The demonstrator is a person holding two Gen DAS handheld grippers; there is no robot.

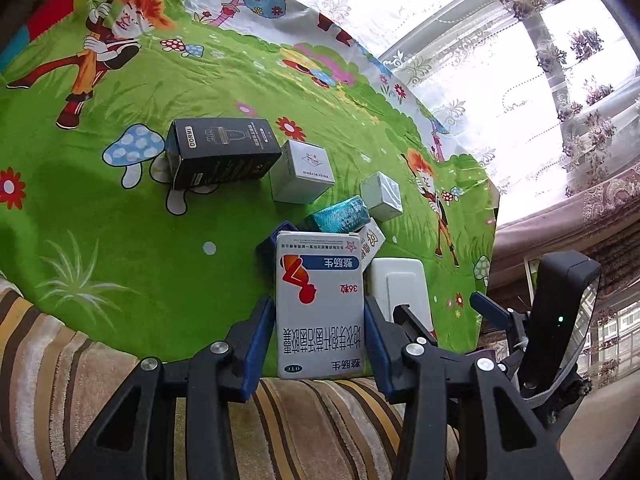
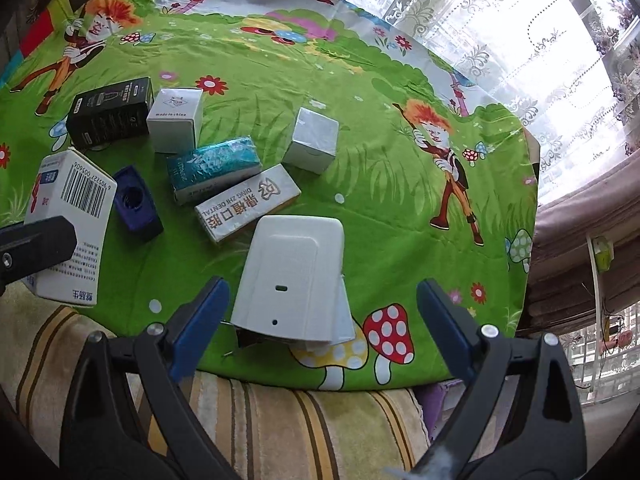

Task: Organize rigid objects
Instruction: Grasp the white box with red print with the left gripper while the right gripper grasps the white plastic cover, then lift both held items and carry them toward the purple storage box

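Observation:
My left gripper (image 1: 320,312) is shut on a white medicine box (image 1: 320,304) with a red figure, held above the near edge of the green cartoon cloth (image 1: 120,208); the box also shows in the right wrist view (image 2: 72,224). My right gripper (image 2: 320,300) is open, its jaws either side of a white plastic device (image 2: 294,276) lying on the cloth. Behind lie a black DORMI box (image 1: 222,152), a white "made in china" box (image 1: 302,172), a small grey box (image 1: 382,196), a teal box (image 2: 214,166), a dental box (image 2: 248,206) and a dark blue block (image 2: 136,204).
The cloth covers a striped sofa or cushion (image 2: 304,428) whose edge runs along the front. Lace curtains and a window (image 2: 520,32) are at the back right. The right gripper's body (image 1: 560,320) shows at the right of the left wrist view.

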